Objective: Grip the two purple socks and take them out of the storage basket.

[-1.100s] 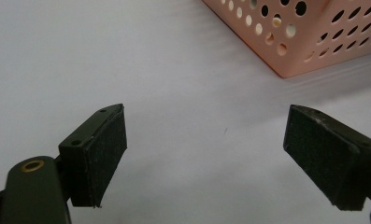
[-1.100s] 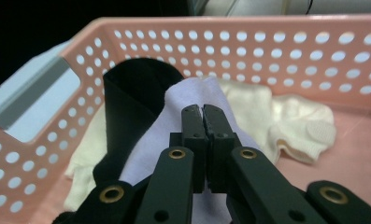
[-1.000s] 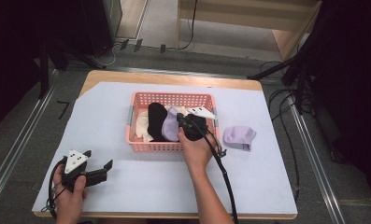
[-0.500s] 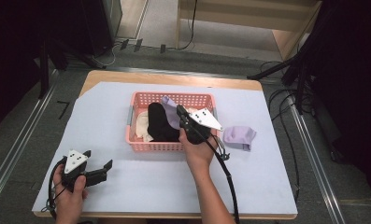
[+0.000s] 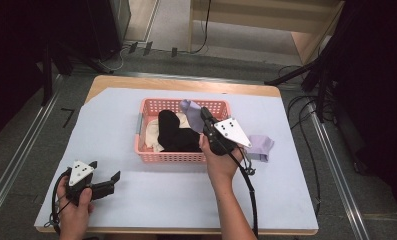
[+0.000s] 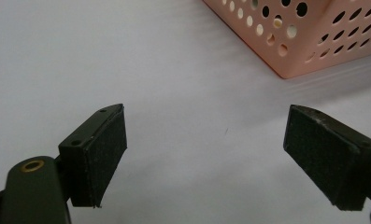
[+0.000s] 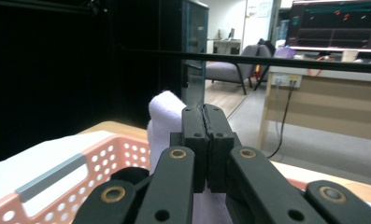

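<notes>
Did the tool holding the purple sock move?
Yes. The right tool has lifted the purple sock up and toward the pink basket's far rim.

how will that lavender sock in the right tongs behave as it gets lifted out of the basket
Probably floppy: the lavender sock drapes limp from the shut right tongs over the pink basket. Likely light, since a thin pinch holds it. It looks like soft knit, so it is unlikely to slip, though it may swing.

Pink basket, smooth perforated plastic with a faint sheen. Lavender sock in the right tool looks soft, fuzzy cloth. Left tool pads are matt black and grainy. The bench wears a matt pale sheet over a wood edge.
</notes>
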`<state>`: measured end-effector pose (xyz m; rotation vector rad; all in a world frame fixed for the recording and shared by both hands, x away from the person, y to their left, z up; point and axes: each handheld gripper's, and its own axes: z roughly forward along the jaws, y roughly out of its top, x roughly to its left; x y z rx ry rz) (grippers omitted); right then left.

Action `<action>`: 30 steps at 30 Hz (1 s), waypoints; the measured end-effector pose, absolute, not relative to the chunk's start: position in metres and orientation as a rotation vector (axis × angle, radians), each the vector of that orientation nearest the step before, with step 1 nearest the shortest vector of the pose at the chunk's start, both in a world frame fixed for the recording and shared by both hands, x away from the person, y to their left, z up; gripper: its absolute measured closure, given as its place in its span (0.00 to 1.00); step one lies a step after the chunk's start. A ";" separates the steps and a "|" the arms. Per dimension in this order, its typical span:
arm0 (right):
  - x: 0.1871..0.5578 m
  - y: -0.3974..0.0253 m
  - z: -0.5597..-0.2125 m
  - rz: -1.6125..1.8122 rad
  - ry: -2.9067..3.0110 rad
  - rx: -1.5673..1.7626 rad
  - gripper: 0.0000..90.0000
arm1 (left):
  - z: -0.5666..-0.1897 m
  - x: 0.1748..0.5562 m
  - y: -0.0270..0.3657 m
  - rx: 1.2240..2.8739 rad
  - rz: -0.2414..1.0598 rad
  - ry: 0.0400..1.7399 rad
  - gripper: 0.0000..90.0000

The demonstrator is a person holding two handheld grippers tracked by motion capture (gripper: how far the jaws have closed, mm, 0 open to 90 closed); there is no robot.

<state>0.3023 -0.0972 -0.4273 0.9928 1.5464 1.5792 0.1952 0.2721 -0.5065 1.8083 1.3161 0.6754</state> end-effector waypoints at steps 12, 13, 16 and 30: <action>0.297 -0.138 -0.427 1.554 1.437 1.052 1.00 | -0.507 0.195 0.272 1.808 0.676 1.318 0.16; 0.297 -0.142 -0.427 1.551 1.428 1.057 1.00 | -0.507 0.195 0.272 1.808 0.676 1.318 0.16; 0.295 -0.154 -0.427 1.536 1.404 1.074 1.00 | -0.506 0.195 0.272 1.808 0.676 1.318 0.16; 0.291 -0.204 -0.443 1.460 1.336 1.172 1.00 | -0.507 0.195 0.272 1.813 0.679 1.317 0.16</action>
